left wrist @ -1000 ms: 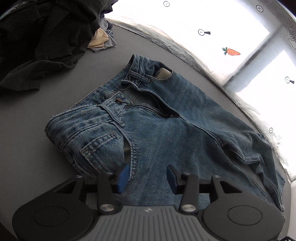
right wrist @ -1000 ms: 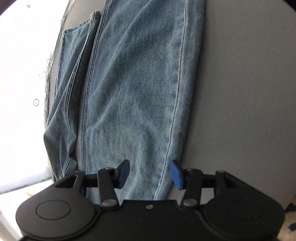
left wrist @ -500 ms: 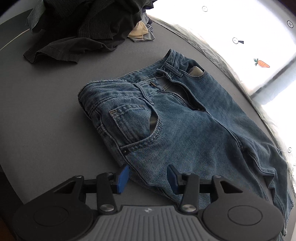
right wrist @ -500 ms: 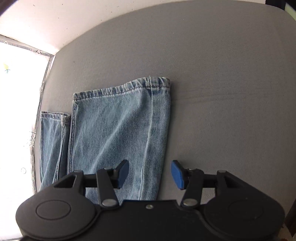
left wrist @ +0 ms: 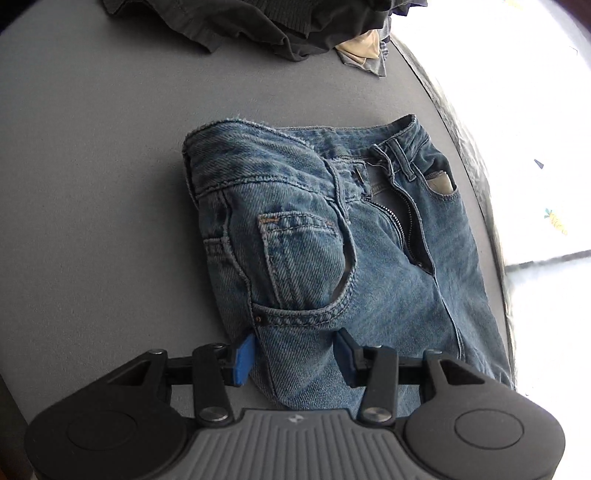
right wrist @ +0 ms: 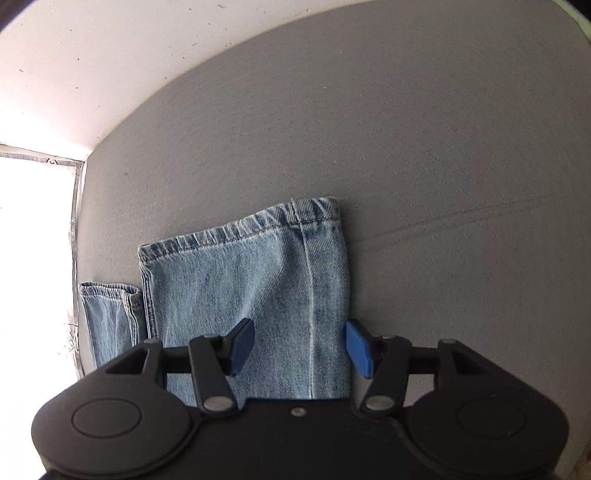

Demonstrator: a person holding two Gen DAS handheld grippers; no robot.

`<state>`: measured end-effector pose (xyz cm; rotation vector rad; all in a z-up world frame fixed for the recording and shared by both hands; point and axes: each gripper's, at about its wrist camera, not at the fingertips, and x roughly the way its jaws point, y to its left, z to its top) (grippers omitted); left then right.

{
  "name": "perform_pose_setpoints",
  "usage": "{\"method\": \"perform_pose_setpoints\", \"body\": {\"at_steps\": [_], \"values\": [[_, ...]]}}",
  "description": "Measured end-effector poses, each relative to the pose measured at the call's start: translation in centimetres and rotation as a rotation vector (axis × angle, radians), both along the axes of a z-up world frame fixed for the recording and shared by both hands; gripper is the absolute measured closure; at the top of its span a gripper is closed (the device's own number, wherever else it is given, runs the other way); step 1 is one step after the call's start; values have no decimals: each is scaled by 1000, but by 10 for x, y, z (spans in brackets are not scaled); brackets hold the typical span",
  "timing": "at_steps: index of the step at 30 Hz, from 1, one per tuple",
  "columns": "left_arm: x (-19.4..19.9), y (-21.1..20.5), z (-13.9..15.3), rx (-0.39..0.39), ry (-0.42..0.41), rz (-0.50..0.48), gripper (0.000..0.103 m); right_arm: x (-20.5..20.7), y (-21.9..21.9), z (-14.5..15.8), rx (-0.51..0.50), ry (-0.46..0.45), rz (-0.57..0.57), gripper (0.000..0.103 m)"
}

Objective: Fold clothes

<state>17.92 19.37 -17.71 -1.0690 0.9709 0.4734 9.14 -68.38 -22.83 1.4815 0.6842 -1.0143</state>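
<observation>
Jeans [left wrist: 332, 236] lay flat on grey worktop [left wrist: 92, 184]. Left gripper [left wrist: 293, 352] open, fingers straddling the hip seam, nothing pinched. Right gripper [right wrist: 301, 343] opening over the leg hem [right wrist: 240, 229]. Pre-grasp step, likely; next: pinch both, fold hem toward waistband.

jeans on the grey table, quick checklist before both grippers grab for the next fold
1. Blue denim jeans lying flat on the grey table: ok.
2. Left gripper astride the hip edge below the front pocket, pads not pressing: ok.
3. Right gripper over the wider leg cuff, jaws opening, nothing pinched: ok.
4. Two leg hems aligned: not ok, the narrower leg cuff sits short and apart.
5. Fly closed: not ok, zipper gapes.
6. Dark clothes pile clear of the jeans: ok.
</observation>
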Motion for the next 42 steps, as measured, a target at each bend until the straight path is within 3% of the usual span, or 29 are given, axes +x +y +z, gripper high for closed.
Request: {"method": "perform_pose_setpoints", "body": {"at_steps": [9, 14, 17, 22, 23, 24, 25, 34, 37, 39, 42], "values": [[13, 14, -3, -43, 9, 5, 55, 7, 1, 1, 4, 0, -54, 47], [11, 13, -12, -46, 16, 33, 55, 21, 1, 7, -71, 59, -20, 47], [14, 7, -11, -10, 26, 29, 56, 35, 1, 13, -142, 110, 34, 47], [18, -4, -8, 62, 43, 15, 63, 58, -1, 12, -192, 134, 120, 59], [18, -6, -7, 73, 43, 15, 66, 62, 0, 13, -209, 139, 140, 66], [17, -8, -6, 82, 40, 19, 68, 65, 1, 12, -221, 128, 150, 90], [17, -10, -5, 91, 37, 23, 71, 65, 2, 12, -233, 117, 152, 94], [2, -18, 28, 157, 6, 1, 77, 23, 11, 34, -354, 47, 57, 98], [2, -17, 4, 129, 104, 2, 75, 25, 6, 23, -356, 148, 104, 97], [7, -20, -4, 151, 168, -35, 69, 29, 1, 12, -326, 201, 151, 94], [25, -34, 21, 299, 228, -201, 62, 37, 1, 16, -368, 226, 198, 85]]}}
